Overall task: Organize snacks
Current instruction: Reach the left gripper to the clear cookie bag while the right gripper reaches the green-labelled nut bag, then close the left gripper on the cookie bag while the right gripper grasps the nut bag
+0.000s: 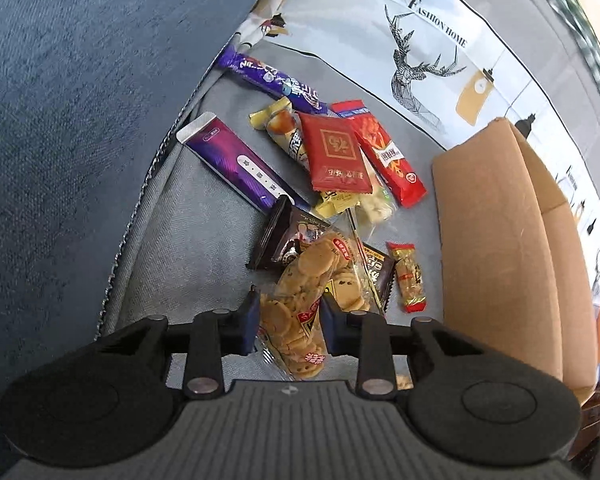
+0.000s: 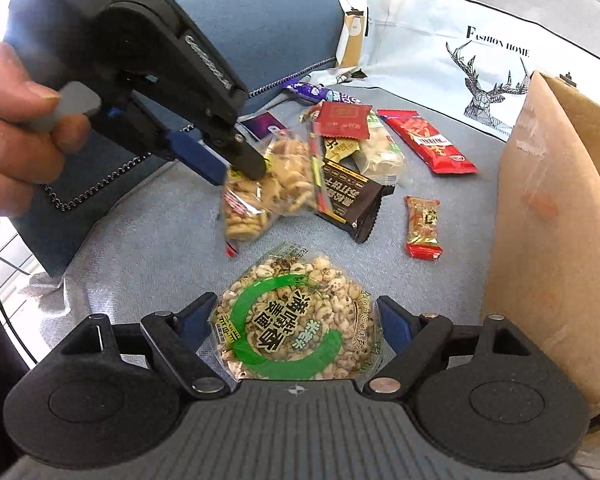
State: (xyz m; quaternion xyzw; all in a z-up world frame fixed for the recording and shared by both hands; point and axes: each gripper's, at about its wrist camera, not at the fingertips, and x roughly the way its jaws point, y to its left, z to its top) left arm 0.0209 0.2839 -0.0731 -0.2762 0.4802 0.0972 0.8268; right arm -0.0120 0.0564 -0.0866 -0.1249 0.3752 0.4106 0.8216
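Observation:
Several snack packs lie on a grey sofa seat [image 1: 204,240]. My left gripper [image 1: 289,320] is shut on a clear bag of round biscuits [image 1: 300,304]; in the right wrist view this left gripper [image 2: 240,168] holds the biscuit bag [image 2: 272,188] a little above the seat. My right gripper [image 2: 296,320] has its fingers around a clear bag of puffed balls with a green ring label [image 2: 296,316], touching both sides. A cardboard box [image 1: 500,240] stands at the right, also in the right wrist view [image 2: 556,220].
Loose packs on the seat: two purple bars [image 1: 240,164], a red sachet [image 1: 336,156], a long red pack [image 1: 388,156], dark brown packs [image 2: 352,200], a small red candy [image 2: 422,226]. A deer-print cushion [image 1: 420,52] lies behind. A blue cushion [image 1: 80,120] is at the left.

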